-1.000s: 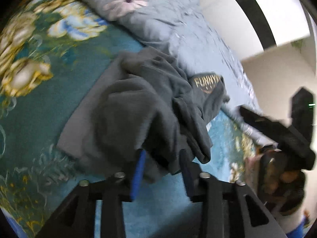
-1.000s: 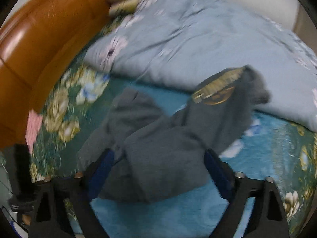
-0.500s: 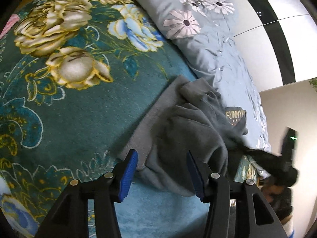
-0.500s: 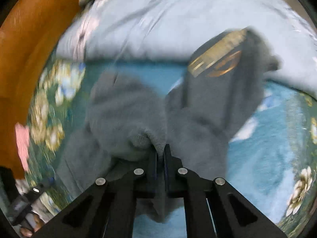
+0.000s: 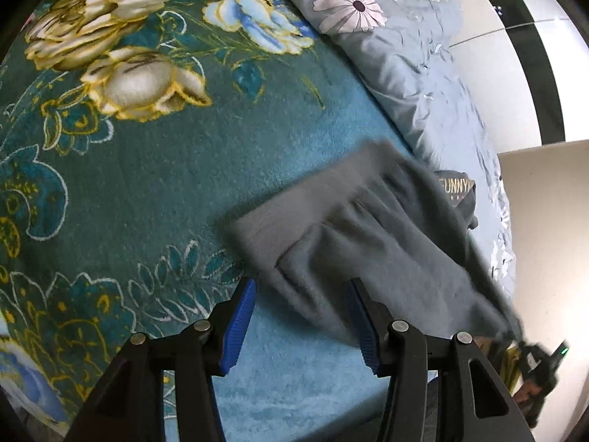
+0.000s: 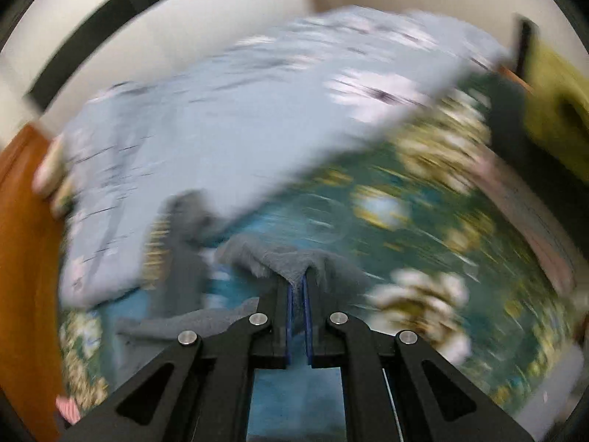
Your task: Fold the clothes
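A grey fleece garment (image 5: 368, 235) with gold lettering lies stretched out on the teal floral blanket (image 5: 147, 147). My left gripper (image 5: 302, 316) is open, its blue pads on either side of the garment's near edge, not closed on it. My right gripper (image 6: 297, 287) is shut on an edge of the grey garment (image 6: 279, 258) and holds it up above the blanket; this view is motion-blurred. The right gripper also shows at the lower right of the left wrist view (image 5: 537, 361), pulling the cloth taut.
A light-blue quilt with daisy prints (image 5: 405, 55) lies along the far side of the bed (image 6: 221, 118). An orange wooden headboard (image 6: 22, 258) stands at the left. A white wall (image 5: 552, 258) rises beyond the bed.
My right gripper, shut on the garment, has swung away and pulled the crumpled cloth out flat. My left gripper stays open and has come closer to the garment's edge.
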Available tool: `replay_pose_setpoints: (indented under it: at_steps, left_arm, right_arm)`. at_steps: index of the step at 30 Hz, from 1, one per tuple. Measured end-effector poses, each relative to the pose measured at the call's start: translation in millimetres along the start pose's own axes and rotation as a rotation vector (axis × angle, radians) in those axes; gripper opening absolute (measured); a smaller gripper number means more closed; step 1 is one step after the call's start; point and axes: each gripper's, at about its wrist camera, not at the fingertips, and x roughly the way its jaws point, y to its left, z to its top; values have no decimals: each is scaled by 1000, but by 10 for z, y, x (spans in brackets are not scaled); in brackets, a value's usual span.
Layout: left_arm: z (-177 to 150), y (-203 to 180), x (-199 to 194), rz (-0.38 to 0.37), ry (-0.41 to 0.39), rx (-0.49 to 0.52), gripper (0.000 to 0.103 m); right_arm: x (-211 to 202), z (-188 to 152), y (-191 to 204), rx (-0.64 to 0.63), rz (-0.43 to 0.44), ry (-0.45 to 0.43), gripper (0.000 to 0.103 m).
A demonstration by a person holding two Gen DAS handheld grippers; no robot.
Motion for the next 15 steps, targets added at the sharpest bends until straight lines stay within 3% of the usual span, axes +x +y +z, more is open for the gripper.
replay_pose_setpoints:
  at_steps: [2,6,11,15]
  left_arm:
    - [13,-43,2,14,-2,14,55]
    - [133,-300,64,10,4,53,55]
    - [418,-969,429,-80,77,85,56]
    - [713,-1452,962,-94,156,9,56]
  right_arm:
    - [83,-73,-438,92,-26,63,5]
    - [197,-370,-931,230,-10,118,5]
    - [216,-516,-1073,277,39,119,5]
    - [204,-546,-1045,277,71,107,5]
